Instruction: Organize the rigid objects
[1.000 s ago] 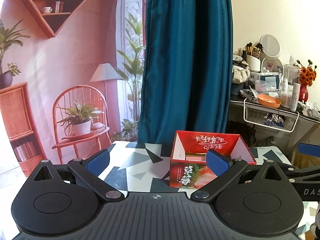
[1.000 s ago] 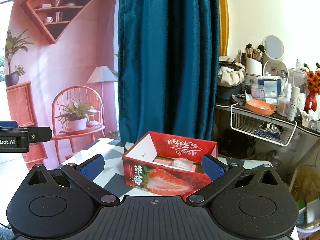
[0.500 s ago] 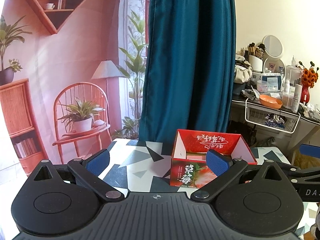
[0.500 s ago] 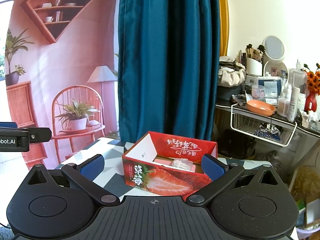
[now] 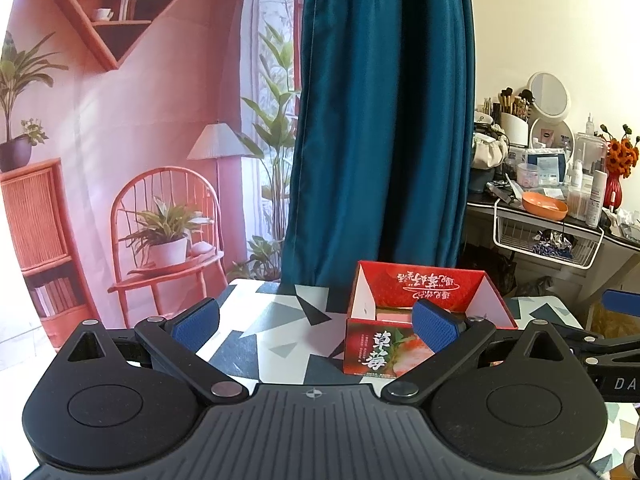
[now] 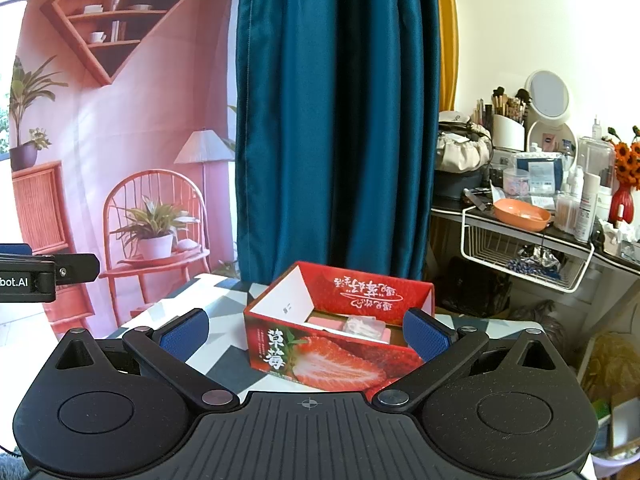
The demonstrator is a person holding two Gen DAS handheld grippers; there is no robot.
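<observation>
Red strawberry box (image 6: pixel 320 364) on patterned table (image 5: pixel 276 332), teal curtain (image 6: pixel 336 120) behind.

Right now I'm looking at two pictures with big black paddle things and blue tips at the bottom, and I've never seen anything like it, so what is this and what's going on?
Those black shapes are two hand-held grippers, one carried in each of a person's hands. Each has a wide-angle camera looking forward along its two fingers, so each picture is taken from one gripper.

In the left wrist view you see the left gripper with its blue finger pads spread wide apart. It is open and holds nothing. The right wrist view shows the right gripper, also open and empty.

Ahead of both, on a table with a grey and white triangle pattern, stands an open red strawberry box. Inside it lie a pink item and something wrapped in clear plastic; I cannot tell what they are.

Behind are a teal curtain, a printed pink room backdrop and a cluttered dressing table.
</observation>
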